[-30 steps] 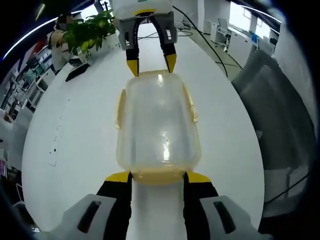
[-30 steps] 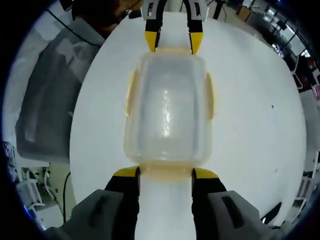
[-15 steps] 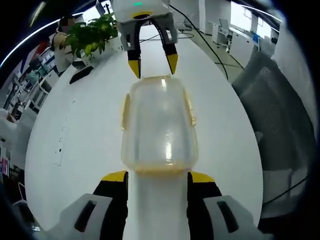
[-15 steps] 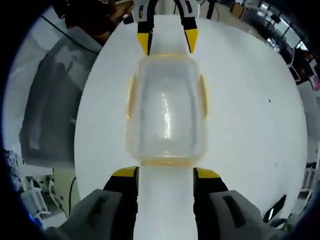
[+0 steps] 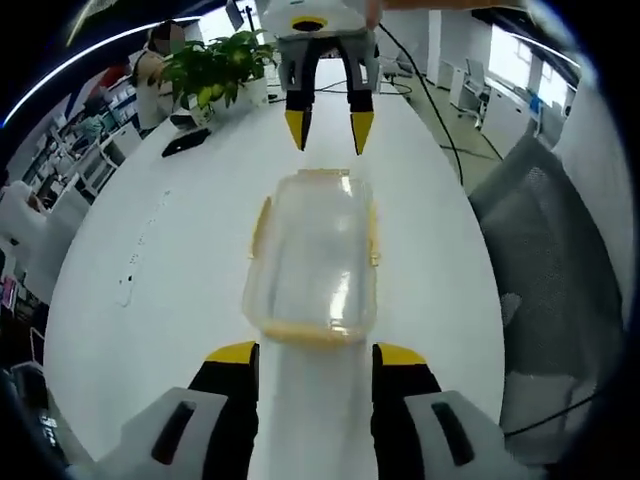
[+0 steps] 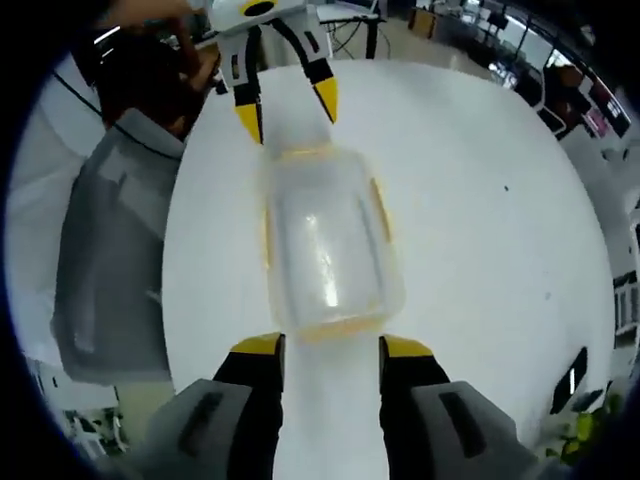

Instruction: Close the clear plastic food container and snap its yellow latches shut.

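Lid on, both grippers off the container.

Left gripper view: left gripper (image 5: 310,355) spread, just short of the container (image 5: 312,258) on the table (image 5: 170,260).
Right gripper view: right gripper (image 6: 330,347) spread, likewise apart. Side latches (image 6: 381,210) look down; next, probably check the end latches.

place: open office | signs: long white table (image 5: 180,250), potted plant (image 5: 215,65), desks (image 5: 470,85), grey mesh chair (image 5: 555,250)

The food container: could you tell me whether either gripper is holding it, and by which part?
Nothing is held: the left gripper and right gripper are open, apart from the food container.
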The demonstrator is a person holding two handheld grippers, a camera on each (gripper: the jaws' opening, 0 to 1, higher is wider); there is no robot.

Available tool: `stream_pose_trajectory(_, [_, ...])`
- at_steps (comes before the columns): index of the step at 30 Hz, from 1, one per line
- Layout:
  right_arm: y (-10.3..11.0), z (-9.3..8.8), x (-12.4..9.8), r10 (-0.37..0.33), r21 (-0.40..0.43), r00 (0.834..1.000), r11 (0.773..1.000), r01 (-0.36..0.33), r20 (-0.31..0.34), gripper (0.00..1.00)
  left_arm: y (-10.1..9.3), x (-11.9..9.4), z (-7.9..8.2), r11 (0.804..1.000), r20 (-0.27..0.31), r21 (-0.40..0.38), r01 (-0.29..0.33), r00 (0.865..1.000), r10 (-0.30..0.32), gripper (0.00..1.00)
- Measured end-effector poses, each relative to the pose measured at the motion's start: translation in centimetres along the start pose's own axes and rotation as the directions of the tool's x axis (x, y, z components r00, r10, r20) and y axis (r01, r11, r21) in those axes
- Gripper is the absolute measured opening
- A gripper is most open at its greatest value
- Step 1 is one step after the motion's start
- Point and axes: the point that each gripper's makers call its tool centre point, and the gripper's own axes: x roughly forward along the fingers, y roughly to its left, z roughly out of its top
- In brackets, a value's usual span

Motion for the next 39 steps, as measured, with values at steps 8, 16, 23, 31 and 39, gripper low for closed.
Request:
stream_pose_trajectory(8, [0.7, 0.3, 0.0, -0.018, 0.055, 0.999, 0.998, 0.016, 0.035, 0.28, 0.4, 0.1, 0.0, 0.983, -0.009, -0.167, -0.082, 0.997, 0.082, 0.31])
stream_pose_trajectory(16, [0.0, 0.3, 0.0, -0.107, 0.191, 0.988, 0.978, 0.085, 0.109, 0.27, 0.9, 0.1, -0.1, 0.929, -0.009, -0.337, -0.151, 0.988, 0.157, 0.29])
stream_pose_trajectory(23, [-0.2, 0.3, 0.3, -0.176, 0.33, 0.97, 0.937, 0.112, 0.169, 0.26, 0.9, 0.7, -0.3, 0.873, -0.015, -0.447, -0.196, 0.977, 0.212, 0.27])
stream_pose_trajectory(31, [-1.0, 0.0, 0.4, -0.286, 0.56, 0.931, 0.82, 0.116, 0.226, 0.23, 1.2, 1.1, -0.2, 0.785, -0.02, -0.571, -0.239, 0.96, 0.278, 0.25])
stream_pose_trajectory(39, [-1.6, 0.4, 1.4, -0.31, 0.668, 0.915, 0.742, 0.062, 0.259, 0.23, 1.9, 1.6, -0.8, 0.7, -0.046, -0.674, -0.235, 0.96, 0.277, 0.21])
